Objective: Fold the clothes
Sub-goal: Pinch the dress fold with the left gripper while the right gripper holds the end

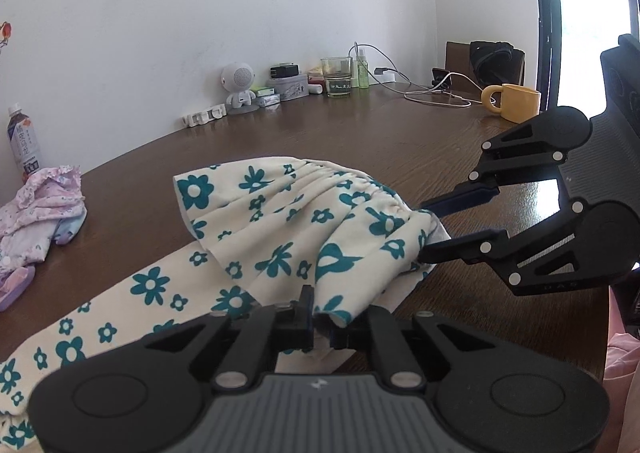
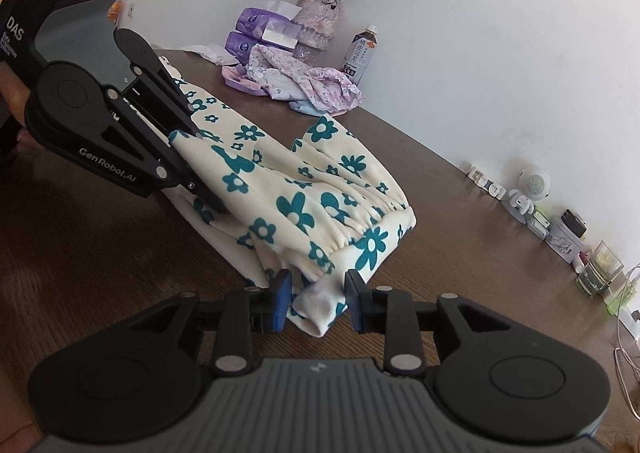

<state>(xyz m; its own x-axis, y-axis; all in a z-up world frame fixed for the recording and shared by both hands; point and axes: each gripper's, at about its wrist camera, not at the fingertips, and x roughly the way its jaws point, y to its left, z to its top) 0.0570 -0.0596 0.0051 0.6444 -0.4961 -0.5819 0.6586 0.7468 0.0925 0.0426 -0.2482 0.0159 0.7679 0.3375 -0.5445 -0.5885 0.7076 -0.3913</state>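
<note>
- Lying on the brown table (image 1: 320, 133), cream flowered trousers (image 1: 280, 237) were seen, part folded, their gathered waistband raised.
- One waistband corner was pinched by the left gripper (image 1: 322, 327), its jaws pressed onto the cloth.
- The other corner was flanked by the right gripper (image 2: 316, 299), its jaws spread with gaps beside the cloth.
- A pink garment (image 2: 304, 85) was heaped near a bottle (image 2: 360, 53).

Cream trousers (image 1: 280, 229) with teal flower print, dark brown wood-grain table (image 1: 360, 133), yellow mug (image 1: 516, 103), pink-lilac floral garment (image 2: 304, 87), black tongs with blue pads (image 2: 282, 301)
</note>
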